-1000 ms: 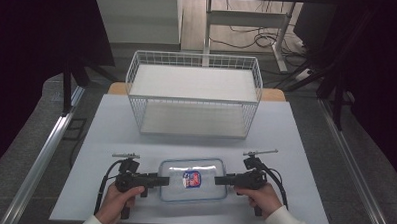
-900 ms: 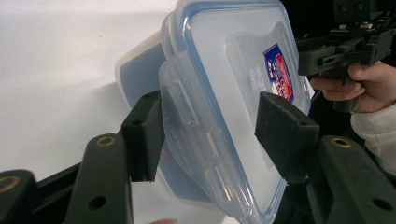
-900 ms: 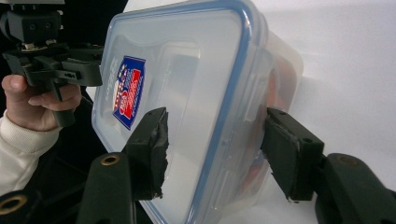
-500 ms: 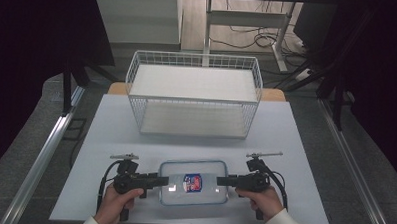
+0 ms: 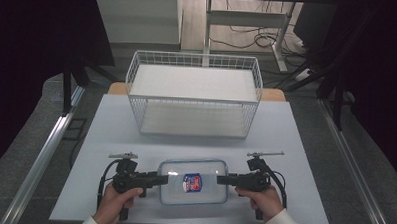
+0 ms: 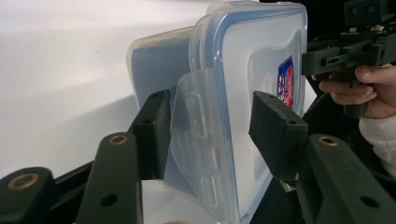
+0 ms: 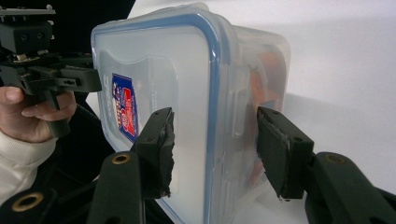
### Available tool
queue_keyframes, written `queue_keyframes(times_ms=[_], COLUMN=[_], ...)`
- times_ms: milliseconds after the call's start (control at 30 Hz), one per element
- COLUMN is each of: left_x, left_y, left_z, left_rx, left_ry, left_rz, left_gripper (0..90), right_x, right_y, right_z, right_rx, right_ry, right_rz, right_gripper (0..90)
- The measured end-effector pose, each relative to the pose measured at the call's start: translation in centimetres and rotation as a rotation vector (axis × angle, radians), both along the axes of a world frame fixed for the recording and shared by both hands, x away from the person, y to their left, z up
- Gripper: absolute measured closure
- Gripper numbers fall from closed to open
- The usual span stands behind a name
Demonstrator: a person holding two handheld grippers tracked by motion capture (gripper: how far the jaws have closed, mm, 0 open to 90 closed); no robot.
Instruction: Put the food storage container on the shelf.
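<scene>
A clear plastic container [image 5: 193, 182] with a blue-rimmed lid and a red and blue label lies flat near the table's front edge. My left gripper [image 5: 165, 179] is at its left end. In the left gripper view the jaws [image 6: 212, 107] are shut on that end, one pad on the lid, the other under the latch flap. My right gripper [image 5: 220, 180] is at the right end. Its jaws [image 7: 215, 126] have just been closing, and their pads press on the lid and the base of the container [image 7: 177, 70]. Each gripper view shows the opposite hand and gripper beyond the container [image 6: 247, 60].
A white wire basket [image 5: 194, 98] stands at the back middle of the white table [image 5: 295, 145]. Bare tabletop lies between the basket and the container and on both sides. Metal rails run along the floor to the left and right of the table.
Both hands have edged slightly toward the table's front edge. The container has barely shifted.
</scene>
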State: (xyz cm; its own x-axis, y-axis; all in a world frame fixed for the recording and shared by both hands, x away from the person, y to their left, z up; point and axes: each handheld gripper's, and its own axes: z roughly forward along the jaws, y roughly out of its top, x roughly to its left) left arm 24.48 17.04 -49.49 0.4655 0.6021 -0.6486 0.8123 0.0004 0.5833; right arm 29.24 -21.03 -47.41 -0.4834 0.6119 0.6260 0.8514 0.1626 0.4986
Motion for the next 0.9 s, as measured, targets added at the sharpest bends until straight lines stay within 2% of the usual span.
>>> queue_keyframes(times_ms=[533,900], left_x=[1.0,2.6], left_y=[0.1,0.1], left_z=[1.0,1.3], left_rx=[-0.006,-0.001], left_ry=[-0.036,-0.04], left_rz=[-0.012,-0.028], left_gripper=[51.1,51.4], right_x=[0.6,1.8], right_y=[-0.2,-0.1], right_z=[0.8,1.3], right_rx=[0.013,0.007], right_ry=[-0.04,-0.052], right_rz=[-0.008,-0.017], right_gripper=[47.7,47.6])
